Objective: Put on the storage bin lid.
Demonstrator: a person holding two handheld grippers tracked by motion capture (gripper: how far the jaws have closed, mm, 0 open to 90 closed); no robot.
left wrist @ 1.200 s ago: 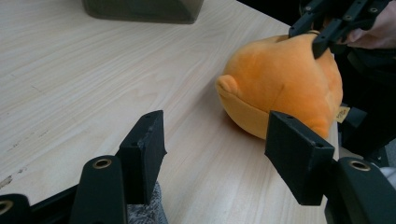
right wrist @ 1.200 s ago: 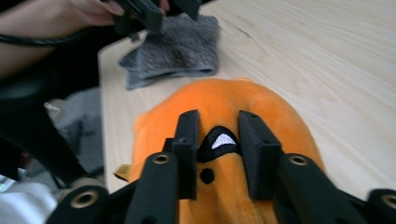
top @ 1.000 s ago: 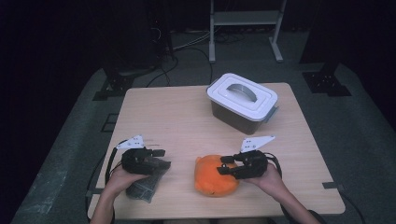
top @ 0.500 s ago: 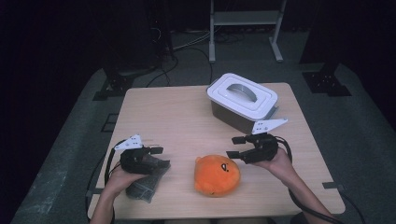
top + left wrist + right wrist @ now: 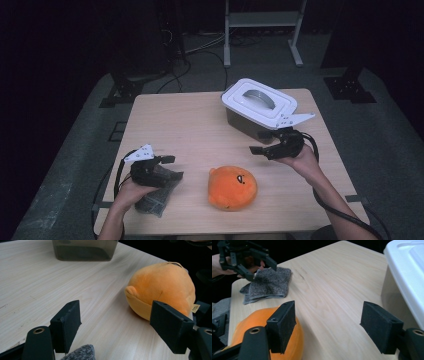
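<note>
An orange plush toy lies on the wooden table near the front edge, free of both grippers. My right gripper hovers to its upper right, beside the lidded box. Its jaws have just been opening and stand open with nothing between them; the plush sits below its left jaw. My left gripper rests over a folded grey cloth at the front left. Its jaws have also been opening; only bare table lies between them, with the plush just beyond.
The dark box has a white lid with a handle and stands at the table's back right. Its wall shows far off in the left gripper view. The grey cloth lies under the other gripper. Dark floor with cables surrounds the table.
My right gripper let go of the plush, opened, and moved up and to the right toward the box. The left gripper stayed over the cloth and opened a little wider.
</note>
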